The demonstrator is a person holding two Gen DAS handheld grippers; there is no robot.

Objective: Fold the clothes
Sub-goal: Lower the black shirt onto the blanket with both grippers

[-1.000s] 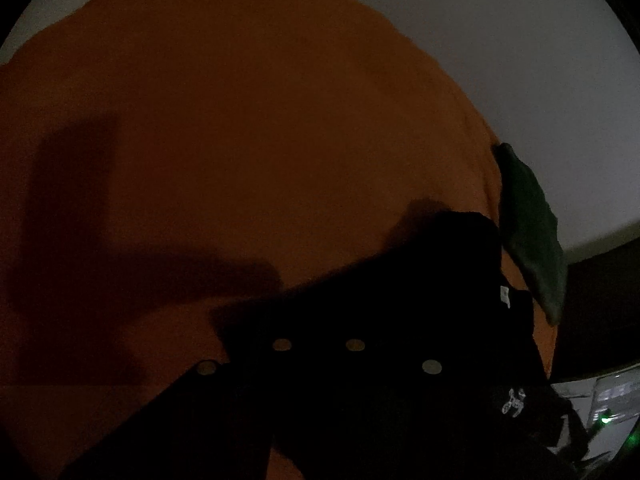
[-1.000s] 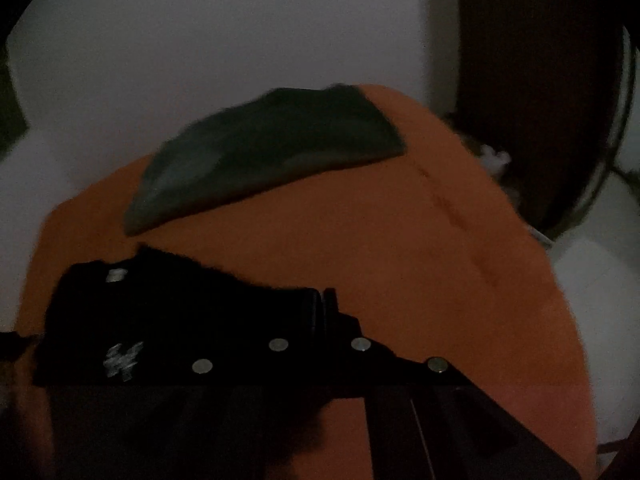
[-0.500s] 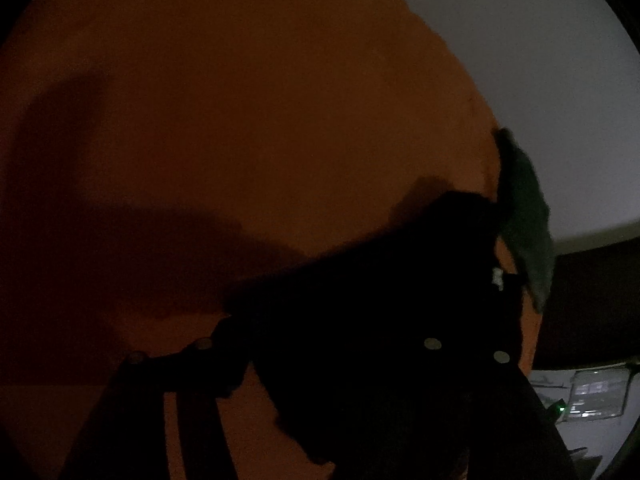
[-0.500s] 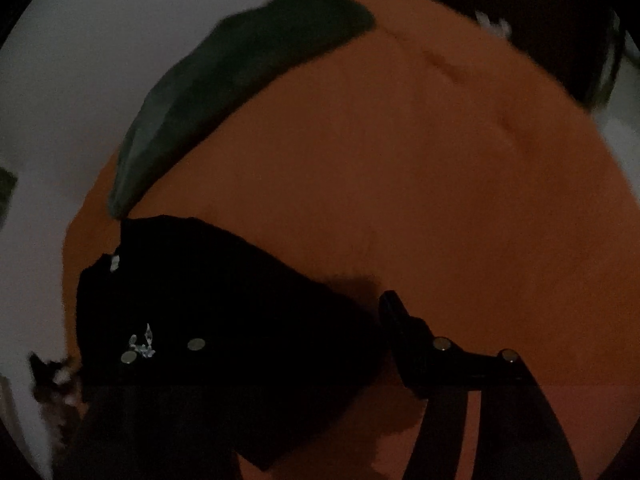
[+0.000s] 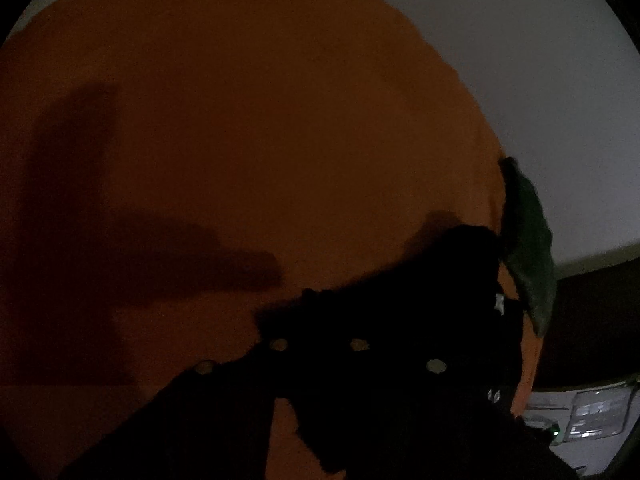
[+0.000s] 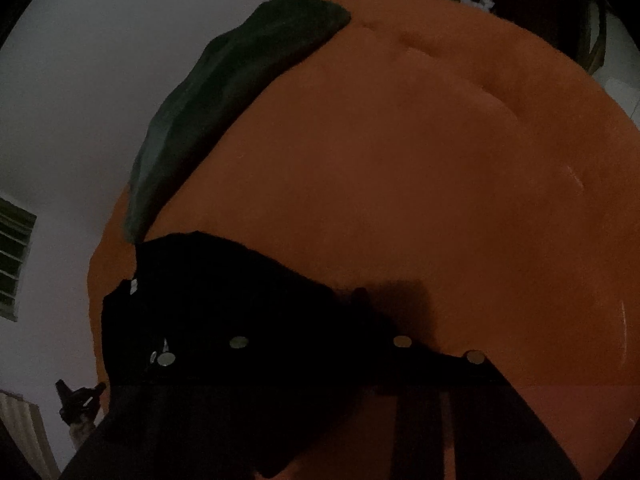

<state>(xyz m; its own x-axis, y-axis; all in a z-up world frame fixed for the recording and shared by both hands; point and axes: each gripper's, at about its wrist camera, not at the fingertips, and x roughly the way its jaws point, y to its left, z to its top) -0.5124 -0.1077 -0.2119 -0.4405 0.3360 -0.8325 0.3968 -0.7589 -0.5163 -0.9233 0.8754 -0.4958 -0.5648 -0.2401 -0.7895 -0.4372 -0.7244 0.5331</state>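
The black fabric garment (image 6: 224, 300) lay bunched on the orange cloth-covered surface (image 6: 420, 200), at its near left part in the right wrist view and low right in the left wrist view (image 5: 420, 300); a small white tag (image 6: 133, 285) showed at its far edge; the folded dark green cloth (image 6: 224, 92) lay just beyond it, at the surface's far border, its near end meeting the garment's corner.

The left gripper (image 5: 320, 346) was held low over the surface with black fabric across both fingers; the right gripper (image 6: 320, 344) was likewise low, its left finger buried in the garment and its right finger (image 6: 440, 360) over bare orange cloth.

Lighting was very poor; finger outlines merged with the black fabric, and only pale round studs marked them; neither hand nor sleeve was visible; both garment ends ran out of frame below.

Left gripper: studs close together, fabric over them, spread could not be determined. Right gripper: studs well apart, jaws evidently spread, fabric touching the left finger only.
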